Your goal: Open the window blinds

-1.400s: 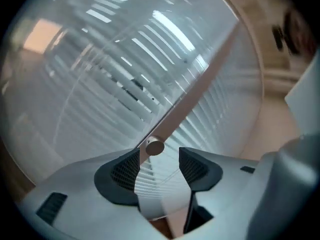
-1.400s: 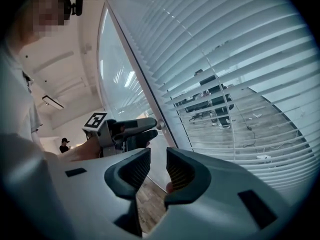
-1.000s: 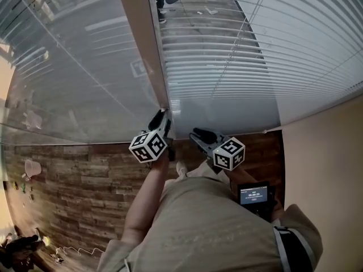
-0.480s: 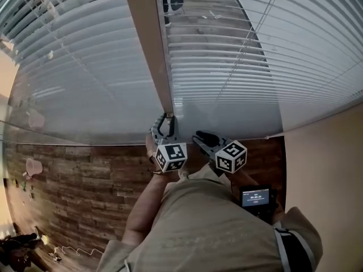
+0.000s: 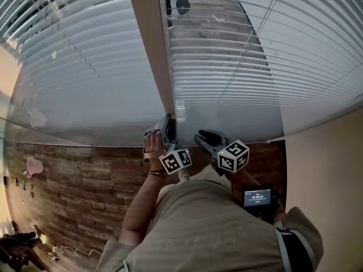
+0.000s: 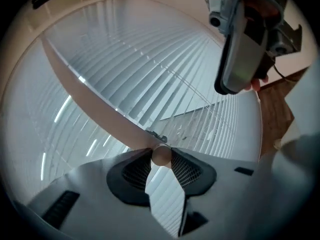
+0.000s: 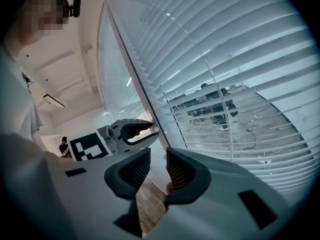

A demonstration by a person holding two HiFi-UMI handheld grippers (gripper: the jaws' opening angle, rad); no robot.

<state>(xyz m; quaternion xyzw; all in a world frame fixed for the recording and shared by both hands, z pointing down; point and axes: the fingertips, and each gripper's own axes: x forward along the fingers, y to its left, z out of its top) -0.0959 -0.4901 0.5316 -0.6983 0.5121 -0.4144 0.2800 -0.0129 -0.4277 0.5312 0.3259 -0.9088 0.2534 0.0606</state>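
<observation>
**Kid:** Where are the blinds (image 5: 249, 67)?

**Friend:** Hanging over the window. A tan rod (image 5: 150, 38) runs down between the two of them.

**Kid:** And the grippers?

**Friend:** The left gripper (image 6: 161, 155) pinches the rod's bottom end. The right gripper (image 7: 152, 169) is just beside it, jaws a little apart and holding nothing.

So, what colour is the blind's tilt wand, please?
The wand is light tan, clearest in the left gripper view.

Post (image 5: 148, 38) between left blind (image 5: 85, 72) and right blind (image 5: 244, 61). Left gripper (image 5: 168, 124) at post's foot, around wand (image 6: 161, 156) end. Right gripper (image 5: 200, 135) just right of it, apart. Floor (image 5: 79, 186) below both.
</observation>
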